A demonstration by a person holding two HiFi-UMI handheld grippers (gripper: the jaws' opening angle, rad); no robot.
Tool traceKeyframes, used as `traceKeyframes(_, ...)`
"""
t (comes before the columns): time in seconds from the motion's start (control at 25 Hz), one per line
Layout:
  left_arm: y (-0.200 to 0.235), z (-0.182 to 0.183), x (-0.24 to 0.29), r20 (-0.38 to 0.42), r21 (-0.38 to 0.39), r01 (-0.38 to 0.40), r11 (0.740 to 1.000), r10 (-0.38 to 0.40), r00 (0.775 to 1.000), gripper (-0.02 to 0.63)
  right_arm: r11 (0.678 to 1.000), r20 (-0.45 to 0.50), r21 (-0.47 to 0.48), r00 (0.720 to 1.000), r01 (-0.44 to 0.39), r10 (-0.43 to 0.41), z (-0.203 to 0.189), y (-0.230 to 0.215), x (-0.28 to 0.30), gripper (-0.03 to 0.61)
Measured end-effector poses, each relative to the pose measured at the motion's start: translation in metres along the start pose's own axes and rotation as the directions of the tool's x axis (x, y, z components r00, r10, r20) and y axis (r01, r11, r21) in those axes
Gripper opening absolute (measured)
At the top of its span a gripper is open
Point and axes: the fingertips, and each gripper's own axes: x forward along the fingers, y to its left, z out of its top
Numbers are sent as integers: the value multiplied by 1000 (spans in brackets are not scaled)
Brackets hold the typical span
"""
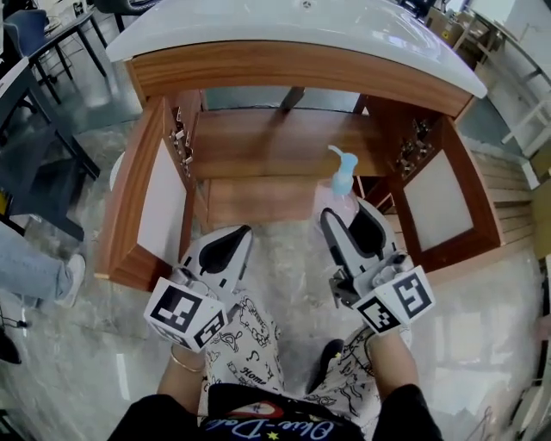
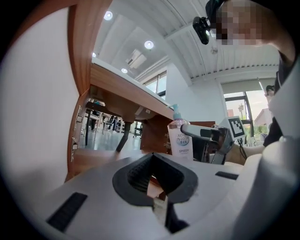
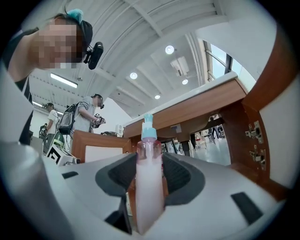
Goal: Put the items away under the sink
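A clear pink pump bottle [image 1: 343, 185] with a light blue pump stands upright between the jaws of my right gripper [image 1: 349, 215], which is shut on it; the right gripper view shows the bottle [image 3: 149, 183] pressed between the dark pads. The bottle is just in front of the open wooden cabinet [image 1: 267, 142] under the white sink [image 1: 301, 26], at its lower right. My left gripper [image 1: 231, 237] hangs low before the cabinet's left side, jaws together and holding nothing. In the left gripper view the bottle [image 2: 180, 140] shows to the right, in the other gripper.
Both cabinet doors stand open, the left door [image 1: 142, 207] and the right door [image 1: 448, 198]. A drain pipe [image 1: 291, 97] comes down at the cabinet's back. Chairs and a table [image 1: 34, 52] stand at the left, beside a bystander's shoe [image 1: 73, 276].
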Motion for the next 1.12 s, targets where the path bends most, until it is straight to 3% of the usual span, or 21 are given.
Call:
traceKeyframes(0.16,-5,4,-1,20,19,30,999,-31,999,8,999,14,-8,999,40,-40,14,-2,-5,183)
traceKeyframes(0.32,-12,4,-3,18,13,90,996,-90,996,8,999,-1,16,1000,29,-29,32,-8,-6,183)
traceKeyframes(0.68,6,5,17,44,-10,33,999,-32,998,8,998,47,57,998,30,-32,45,-42,-10,183)
traceKeyframes(0.92,0,0,19,15,32,24,999,-25,1000,8,998,85,64,996,22,-28,36,-60,-2,183)
traceKeyframes(1.12,2,-6,14,6,-19,20,1000,-20,1000,8,999,68,51,998,-8,4,24,-65,13,184)
